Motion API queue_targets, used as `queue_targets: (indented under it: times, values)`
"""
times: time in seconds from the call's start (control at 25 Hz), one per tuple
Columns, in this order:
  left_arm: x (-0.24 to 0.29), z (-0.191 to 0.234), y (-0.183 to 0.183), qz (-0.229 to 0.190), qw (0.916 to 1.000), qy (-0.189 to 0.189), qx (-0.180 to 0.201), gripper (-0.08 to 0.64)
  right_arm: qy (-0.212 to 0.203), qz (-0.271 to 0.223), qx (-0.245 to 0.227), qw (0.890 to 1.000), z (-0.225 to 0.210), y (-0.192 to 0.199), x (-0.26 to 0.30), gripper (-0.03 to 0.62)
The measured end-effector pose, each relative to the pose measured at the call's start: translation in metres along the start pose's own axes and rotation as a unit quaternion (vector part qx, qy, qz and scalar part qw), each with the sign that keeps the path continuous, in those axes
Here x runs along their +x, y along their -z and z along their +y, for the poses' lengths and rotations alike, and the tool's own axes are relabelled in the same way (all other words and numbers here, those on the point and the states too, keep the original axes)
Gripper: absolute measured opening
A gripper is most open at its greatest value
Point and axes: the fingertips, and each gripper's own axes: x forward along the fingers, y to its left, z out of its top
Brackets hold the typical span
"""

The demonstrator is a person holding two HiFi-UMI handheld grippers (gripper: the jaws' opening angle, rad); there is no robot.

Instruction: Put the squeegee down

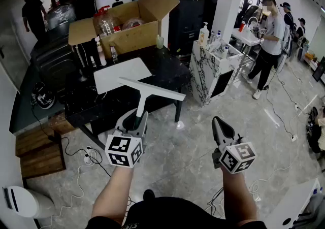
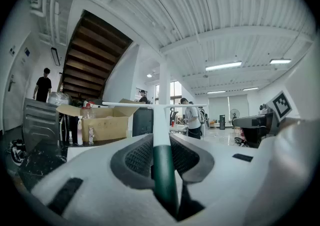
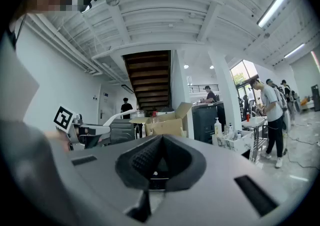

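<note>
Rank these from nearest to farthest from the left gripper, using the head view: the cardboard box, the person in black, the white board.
Measured from the left gripper, which grips the squeegee:
1. The white board, lying flat on the dark table just ahead.
2. The cardboard box, open, at the table's back edge.
3. The person in black, far left, beyond the table.

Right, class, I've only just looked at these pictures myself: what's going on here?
A person holds a pair of tongs in each hand. The left tongs are clamped on the green handle of a white squeegee, which is held level in the air with its blade toward the dark table. It has not been set down yet. The right tongs are shut and hold nothing, off to the side.
</note>
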Motion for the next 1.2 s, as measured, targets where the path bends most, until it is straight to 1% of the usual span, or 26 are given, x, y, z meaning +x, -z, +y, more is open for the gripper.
queue_targets:
  times: [0.4, 0.52, 0.68, 0.76, 1.04, 1.2]
  values:
    - [-0.004, 0.007, 0.000, -0.001, 1.0000, 0.003, -0.004, 0.098, -0.004, 0.006, -0.005, 1.000, 0.010, 0.002, 0.003, 0.002]
    - [-0.006, 0.015, 0.002, -0.001, 1.0000, 0.004, -0.004, 0.098, -0.005, 0.008, 0.009, 1.000, 0.014, 0.005, 0.007, 0.003]
    - [-0.009, 0.033, 0.003, -0.003, 0.9999, 0.002, -0.010, 0.098, -0.032, 0.008, 0.037, 0.999, 0.033, 0.012, 0.018, 0.003]
    - [-0.010, 0.042, 0.003, -0.006, 0.9999, 0.003, -0.014, 0.098, -0.034, 0.009, 0.041, 0.999, 0.041, 0.014, 0.022, 0.005]
    - [-0.014, 0.066, 0.000, -0.016, 0.9994, 0.024, -0.017, 0.098, -0.010, 0.003, 0.043, 0.999, 0.062, 0.008, 0.034, 0.005]
    - [-0.022, 0.079, 0.000, -0.018, 0.9990, 0.037, -0.016, 0.098, 0.001, 0.003, 0.045, 0.999, 0.079, 0.011, 0.036, 0.005]
